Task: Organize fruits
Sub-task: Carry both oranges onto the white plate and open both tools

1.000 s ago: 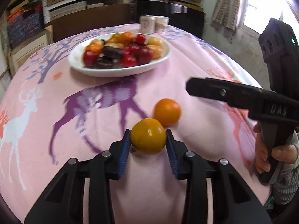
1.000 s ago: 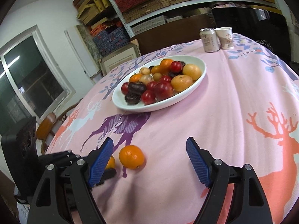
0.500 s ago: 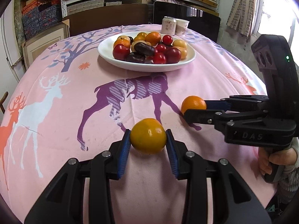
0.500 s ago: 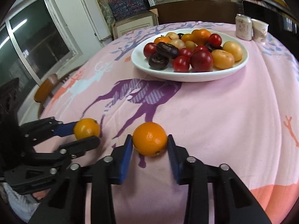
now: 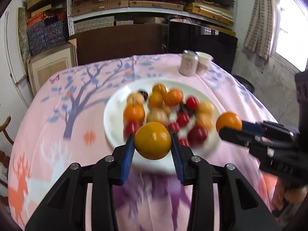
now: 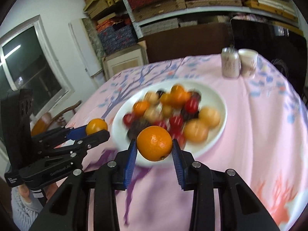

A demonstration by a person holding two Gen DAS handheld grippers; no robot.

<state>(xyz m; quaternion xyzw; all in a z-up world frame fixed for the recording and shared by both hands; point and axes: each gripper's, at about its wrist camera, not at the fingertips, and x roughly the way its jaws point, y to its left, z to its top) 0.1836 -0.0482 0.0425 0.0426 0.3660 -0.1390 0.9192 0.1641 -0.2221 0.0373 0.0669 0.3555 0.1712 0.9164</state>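
My left gripper [image 5: 152,147] is shut on a yellow-orange fruit [image 5: 153,140] and holds it in the air at the near rim of the white plate [image 5: 115,119]. My right gripper [image 6: 155,150] is shut on an orange [image 6: 154,143], also lifted at the plate's near rim [image 6: 219,132]. The plate holds several orange, red, yellow and dark fruits. Each gripper shows in the other's view: the right one with its orange [image 5: 229,122] on the right, the left one with its fruit [image 6: 96,126] on the left.
A can [image 6: 230,62] and a paper cup [image 6: 248,62] stand at the far edge of the pink deer-print tablecloth [image 6: 259,134]. Shelves with boxes fill the back wall. A wooden chair [image 6: 65,108] stands by the table's left side.
Both grippers have lifted their fruits off the cloth and moved forward to the plate's near rim. The background is blurred from the motion.
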